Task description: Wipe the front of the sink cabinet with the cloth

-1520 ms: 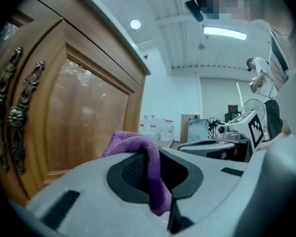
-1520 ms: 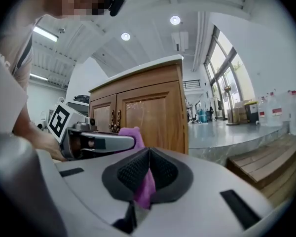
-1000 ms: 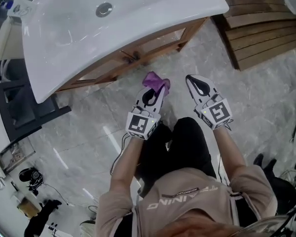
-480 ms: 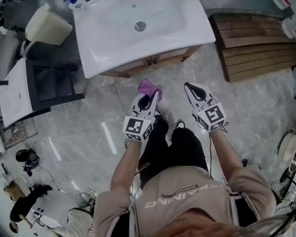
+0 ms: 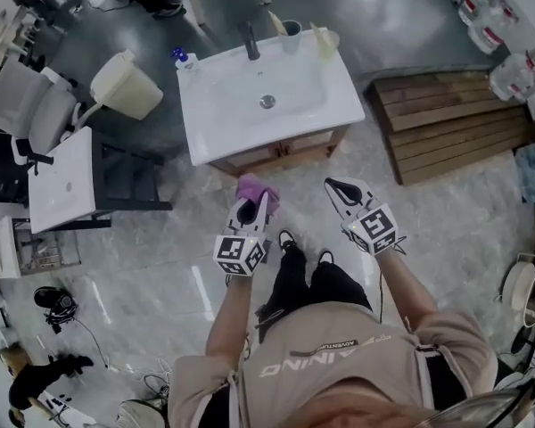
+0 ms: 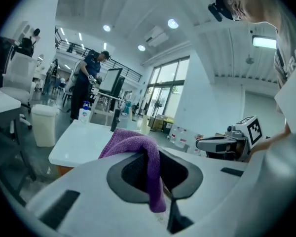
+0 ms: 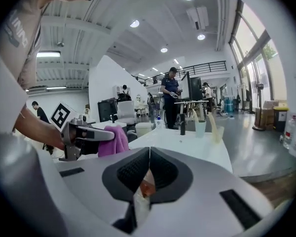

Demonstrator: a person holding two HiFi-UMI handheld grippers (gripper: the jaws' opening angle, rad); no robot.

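A purple cloth [image 5: 257, 189] is pinched in my left gripper [image 5: 250, 205], which is shut on it; it drapes over the jaws in the left gripper view as the cloth [image 6: 140, 154]. My right gripper [image 5: 339, 188] hangs beside it, shut with nothing between its jaws. The white sink [image 5: 269, 99] sits on a wooden cabinet [image 5: 281, 152], whose front faces me, a short way ahead of both grippers and well below them. In the right gripper view the cloth [image 7: 113, 140] and left gripper [image 7: 86, 135] show at left, the sink [image 7: 187, 144] straight ahead.
A tap [image 5: 250, 41], a cup [image 5: 291, 34] and a blue-capped bottle [image 5: 184, 60] stand on the sink's back edge. A cream bin [image 5: 125, 86] and a second white basin unit [image 5: 67, 185] stand left. Wooden slats [image 5: 446, 127] lie right. My feet [image 5: 303, 248] stand on marble floor.
The view has risen and pulled back: the sink and cabinet look smaller and farther. Both grippers have come away from the cabinet front, the left still holding the cloth.
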